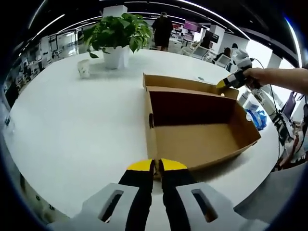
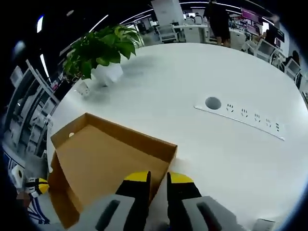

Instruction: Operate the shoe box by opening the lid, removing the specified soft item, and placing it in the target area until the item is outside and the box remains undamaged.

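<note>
On a wide white round desk (image 1: 72,130) in an open-plan office with strip lights overhead, one brown cardboard box (image 1: 197,130) lies open, its lid (image 1: 190,84) swung back and standing up behind the tray. Beyond the box, far across the desk, stands one potted plant (image 1: 117,33) in a white pot, and just beside the pot sits one small white cup (image 1: 83,68). Two people are visible in the room past the plant's end of the desk, one standing (image 1: 162,30), one seated (image 1: 224,54).

Looking from the left tongs (image 1: 156,166), the box's inside shows: bare cardboard floor, dark shadow under the lid, no soft item visible. Those tongs sit at the box's near rim, yellow tips almost together with nothing seen between them. At the lid's far corner the right tongs (image 1: 222,84) appear, held by a hand (image 1: 255,77).

From the right tongs (image 2: 159,180), the lid's (image 2: 101,163) plain back shows, with the tips straddling its edge, close to shut on it. Past the box lies one white power strip (image 2: 240,117) set into the desk.
</note>
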